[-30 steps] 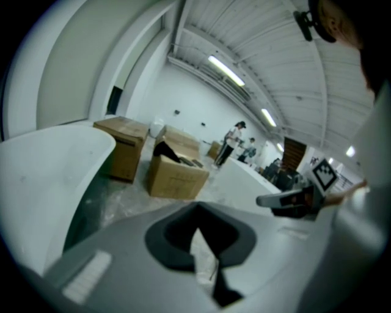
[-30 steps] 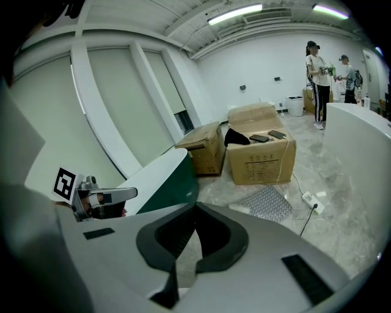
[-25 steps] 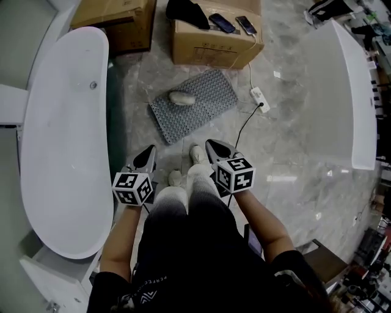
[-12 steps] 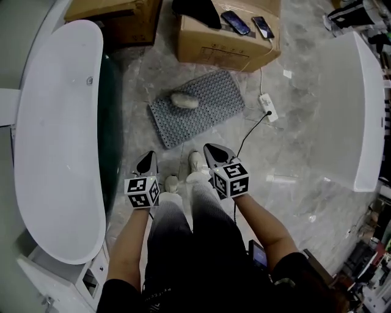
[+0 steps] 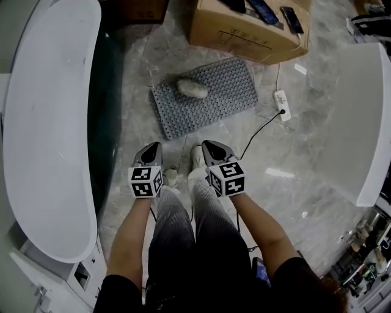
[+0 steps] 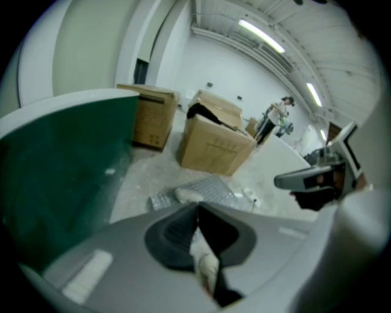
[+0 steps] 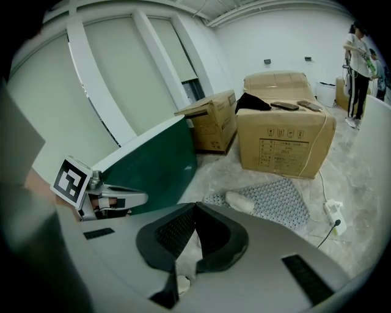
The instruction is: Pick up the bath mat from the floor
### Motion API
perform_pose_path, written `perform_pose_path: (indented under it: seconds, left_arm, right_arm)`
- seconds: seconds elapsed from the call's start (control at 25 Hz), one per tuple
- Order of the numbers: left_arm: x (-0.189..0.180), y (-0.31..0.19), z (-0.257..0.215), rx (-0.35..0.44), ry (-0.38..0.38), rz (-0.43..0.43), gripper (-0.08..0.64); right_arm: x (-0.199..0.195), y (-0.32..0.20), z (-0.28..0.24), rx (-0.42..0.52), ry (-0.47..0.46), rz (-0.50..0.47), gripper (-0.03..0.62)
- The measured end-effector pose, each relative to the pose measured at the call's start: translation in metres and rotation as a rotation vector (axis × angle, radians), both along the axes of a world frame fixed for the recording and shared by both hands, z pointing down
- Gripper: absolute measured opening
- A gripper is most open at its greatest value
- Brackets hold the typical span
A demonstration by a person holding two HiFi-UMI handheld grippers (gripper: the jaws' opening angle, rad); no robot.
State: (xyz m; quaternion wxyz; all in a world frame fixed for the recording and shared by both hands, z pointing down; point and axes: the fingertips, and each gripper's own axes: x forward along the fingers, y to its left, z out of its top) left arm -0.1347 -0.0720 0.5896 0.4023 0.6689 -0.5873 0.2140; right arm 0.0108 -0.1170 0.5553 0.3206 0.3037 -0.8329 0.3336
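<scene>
Both grippers sit lower than a second ago. Left gripper (image 5: pixel 153 147) and right gripper (image 5: pixel 208 145): jaws pressed together, nothing between. Bath mat (image 5: pixel 226 92) lies flat on the floor (image 5: pixel 287 153) ahead, well apart from both (pale lump (image 5: pixel 192 88) on top).

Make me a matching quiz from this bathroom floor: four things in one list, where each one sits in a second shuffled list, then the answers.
Things:
1 bath mat
2 pale lump
3 power strip
4 two phones

Places:
A on top of the cardboard box
B on the floor, right of the mat in the head view
C resting on the mat
D spread flat on the floor, just below the box in the head view

Pairs: 1-D, 2-C, 3-B, 4-A
</scene>
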Motion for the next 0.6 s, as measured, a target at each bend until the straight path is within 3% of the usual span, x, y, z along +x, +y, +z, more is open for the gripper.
perform_pose_path:
  seconds: [0.44,0.6]
  left_arm:
    - [-0.013,0.001,0.115,-0.096,-0.010,-0.012,0.016]
    - [-0.017,0.003,0.152,-0.119,0.005,-0.018,0.057]
  right_arm:
    - [-0.002,-0.009,0.109,-0.019,0.060,0.000,-0.002]
    - [-0.004,-0.012,0.146,-0.020,0.078,0.001,-0.002]
